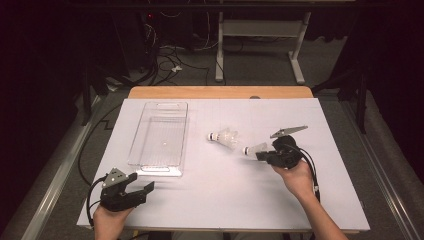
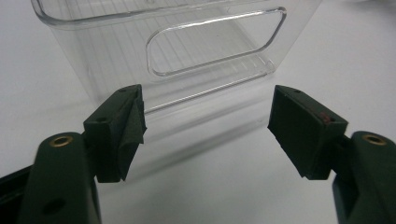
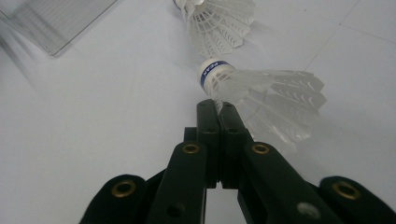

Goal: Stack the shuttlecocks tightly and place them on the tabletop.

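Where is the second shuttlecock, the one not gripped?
In the high view it lies on the table's middle, between the clear bin and the gripped shuttlecock.

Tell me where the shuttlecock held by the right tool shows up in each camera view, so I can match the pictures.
High view: the held shuttlecock sits right of centre, at the right tool, cork pointing left.
Left gripper view: it is not in this picture.
Right gripper view: it lies at centre, just above the shut jaws, which pinch its skirt near the cork.
Shared landmark: the clear plastic bin, centre-left in the high view, top in the left gripper view, top-left corner in the right gripper view.
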Available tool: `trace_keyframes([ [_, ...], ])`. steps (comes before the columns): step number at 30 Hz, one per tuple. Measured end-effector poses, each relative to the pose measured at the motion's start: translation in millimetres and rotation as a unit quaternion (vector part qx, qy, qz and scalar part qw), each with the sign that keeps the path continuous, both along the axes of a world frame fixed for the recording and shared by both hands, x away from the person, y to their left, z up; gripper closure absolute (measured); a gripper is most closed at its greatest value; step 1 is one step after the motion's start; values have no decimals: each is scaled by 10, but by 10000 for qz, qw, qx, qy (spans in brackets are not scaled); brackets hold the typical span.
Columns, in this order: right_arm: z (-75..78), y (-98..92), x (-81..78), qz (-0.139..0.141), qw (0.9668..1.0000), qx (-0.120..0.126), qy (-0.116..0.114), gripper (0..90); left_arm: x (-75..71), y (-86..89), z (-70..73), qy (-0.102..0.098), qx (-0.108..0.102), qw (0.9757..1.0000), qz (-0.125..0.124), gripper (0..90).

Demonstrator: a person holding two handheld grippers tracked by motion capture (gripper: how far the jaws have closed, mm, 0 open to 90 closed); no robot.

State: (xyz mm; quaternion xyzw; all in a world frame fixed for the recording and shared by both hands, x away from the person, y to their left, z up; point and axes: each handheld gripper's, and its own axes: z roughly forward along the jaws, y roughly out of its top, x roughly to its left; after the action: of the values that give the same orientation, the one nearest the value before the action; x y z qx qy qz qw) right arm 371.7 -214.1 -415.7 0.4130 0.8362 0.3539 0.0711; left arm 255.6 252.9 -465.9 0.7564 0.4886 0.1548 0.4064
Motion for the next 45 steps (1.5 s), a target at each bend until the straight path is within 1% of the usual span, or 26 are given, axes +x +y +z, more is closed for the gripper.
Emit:
trace_keyframes([
  [9,1,37,67,-16,10000,42,-23,900,0,3,-1,-2,-4,10000,3,282],
  [21,-19,39,147,-97,9999,56,25,900,0,2,0,2,13,10000,-2,282],
  [28,-12,62,224,-114,9999,70,36,900,-1,7,2,-1,18,10000,-6,282],
  [35,-31,116,281,-105,9999,50,66,900,-1,8,2,-3,24,10000,-8,282],
  [39,-52,132,301,-121,9998,98,109,900,-1,7,2,-6,30,10000,-13,283],
  [45,-44,211,322,-72,9999,82,92,900,1,5,1,-3,35,10000,-17,283],
])
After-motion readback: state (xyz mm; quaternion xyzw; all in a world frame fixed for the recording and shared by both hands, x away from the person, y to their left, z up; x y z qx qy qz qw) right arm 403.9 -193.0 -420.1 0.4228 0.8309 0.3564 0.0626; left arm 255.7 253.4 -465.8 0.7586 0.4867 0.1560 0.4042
